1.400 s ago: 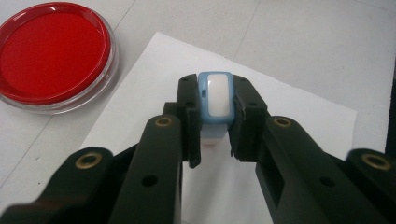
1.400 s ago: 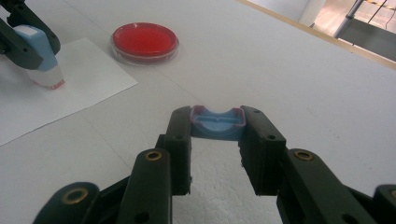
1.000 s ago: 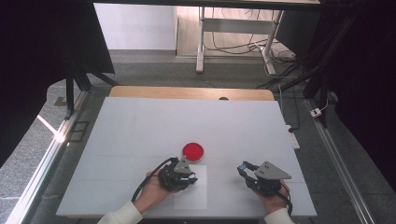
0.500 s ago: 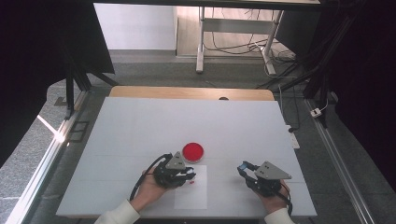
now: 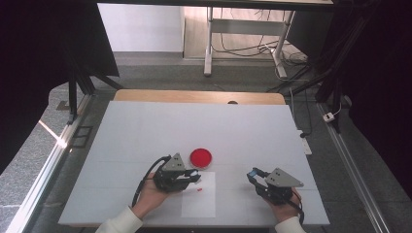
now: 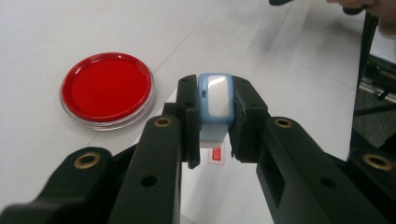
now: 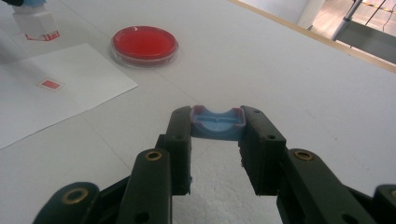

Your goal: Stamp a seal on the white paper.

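Observation:
My left gripper (image 5: 193,176) (image 6: 215,119) is shut on a small blue-and-white stamp (image 6: 215,100), which hangs a little above a white sheet of paper (image 5: 199,204). A small red mark (image 5: 199,190) (image 6: 216,155) lies on the sheet just under the stamp. A round red dish (image 5: 200,158) (image 6: 107,88) sits just beyond the sheet. My right gripper (image 5: 253,175) (image 7: 217,133) rests low at the front right, shut on a blue cap (image 7: 218,123). The right gripper view also has the dish (image 7: 144,44), the sheet (image 7: 70,98) and the mark (image 7: 50,84).
The white table (image 5: 145,131) stretches bare behind the dish to a wooden strip (image 5: 194,96) at its far edge. A dark frame rail (image 5: 354,170) runs along the right side, with cables on the floor beyond it.
My left gripper has lifted and drawn back to the left off the sheet with the stamp, and the red mark now lies uncovered. The right gripper has kept still.

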Tool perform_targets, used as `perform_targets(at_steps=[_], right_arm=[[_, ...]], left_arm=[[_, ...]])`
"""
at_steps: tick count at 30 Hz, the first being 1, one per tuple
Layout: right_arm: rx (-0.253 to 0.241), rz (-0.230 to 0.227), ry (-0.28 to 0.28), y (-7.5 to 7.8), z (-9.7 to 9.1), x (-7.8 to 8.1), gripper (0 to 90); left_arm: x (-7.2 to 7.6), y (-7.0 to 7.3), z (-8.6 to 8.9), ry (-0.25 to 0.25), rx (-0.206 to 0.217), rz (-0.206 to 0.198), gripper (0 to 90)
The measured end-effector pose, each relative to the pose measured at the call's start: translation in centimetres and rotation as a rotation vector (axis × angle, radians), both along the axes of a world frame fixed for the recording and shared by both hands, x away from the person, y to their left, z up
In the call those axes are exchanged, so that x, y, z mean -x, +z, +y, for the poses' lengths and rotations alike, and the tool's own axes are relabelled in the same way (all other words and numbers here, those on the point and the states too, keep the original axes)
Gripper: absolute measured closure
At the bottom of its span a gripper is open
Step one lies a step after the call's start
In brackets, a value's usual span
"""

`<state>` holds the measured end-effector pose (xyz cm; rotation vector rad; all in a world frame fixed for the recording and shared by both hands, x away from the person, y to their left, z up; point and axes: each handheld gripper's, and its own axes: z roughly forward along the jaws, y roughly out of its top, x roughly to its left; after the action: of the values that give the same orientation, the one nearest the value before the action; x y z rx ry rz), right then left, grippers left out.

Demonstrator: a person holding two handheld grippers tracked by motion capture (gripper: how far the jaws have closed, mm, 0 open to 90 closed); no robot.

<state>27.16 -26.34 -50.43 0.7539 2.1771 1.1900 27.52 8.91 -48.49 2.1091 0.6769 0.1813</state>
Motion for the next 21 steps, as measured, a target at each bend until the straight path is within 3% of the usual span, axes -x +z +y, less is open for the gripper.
perform_targets(at_steps=[12, 21], right_arm=[[-0.013, 0.001, 0.016, 0.0, 0.1, 0.0, 64.9], [-0.002, 0.005, 0.015, -0.2, 0.3, -0.1, 64.9]], left_arm=[[0.0, 1.2, 2.1, 0.08, 0.068, -0.022, 75.4], [0.2, 2.4, 3.1, 0.075, 0.111, -0.053, 75.4]])
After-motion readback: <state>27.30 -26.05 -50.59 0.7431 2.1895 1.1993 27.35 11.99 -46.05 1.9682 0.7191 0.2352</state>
